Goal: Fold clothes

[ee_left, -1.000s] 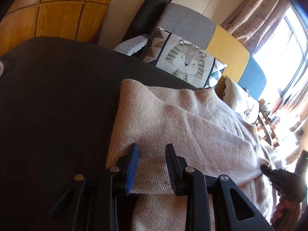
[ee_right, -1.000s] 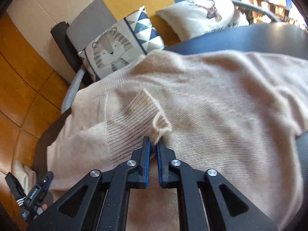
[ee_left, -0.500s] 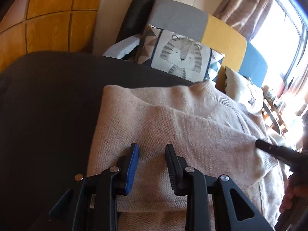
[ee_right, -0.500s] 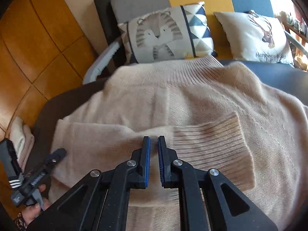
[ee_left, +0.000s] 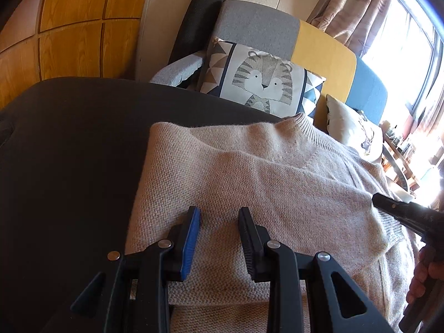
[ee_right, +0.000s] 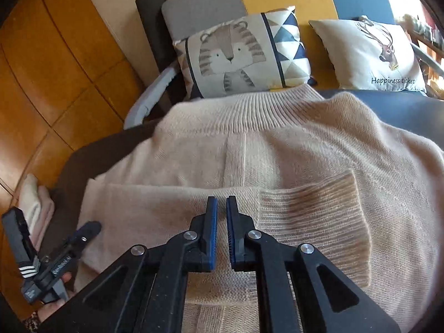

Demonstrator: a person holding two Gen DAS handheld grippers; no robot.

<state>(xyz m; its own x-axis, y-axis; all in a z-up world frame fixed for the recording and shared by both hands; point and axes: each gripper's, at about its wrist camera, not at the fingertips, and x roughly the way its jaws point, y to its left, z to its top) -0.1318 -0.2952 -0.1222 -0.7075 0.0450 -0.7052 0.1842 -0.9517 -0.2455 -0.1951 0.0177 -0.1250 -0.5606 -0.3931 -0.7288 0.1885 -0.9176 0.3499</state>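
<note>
While the beige sweater (ee_right: 291, 149) lies on the dark table (ee_left: 69, 152), left gripper (ee_left: 219, 219) fingers are spread, right gripper (ee_right: 221, 208) fingers nearly together, holding nothing.

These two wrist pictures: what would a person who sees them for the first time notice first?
First comes the beige sweater spread over the dark surface, one sleeve folded across its body with the ribbed cuff pointing right. Behind it, a tiger cushion leans on a grey, yellow and blue sofa. The right hand-held gripper hangs shut over the sleeve, and the left hand-held gripper hangs open above the folded edge.
</note>
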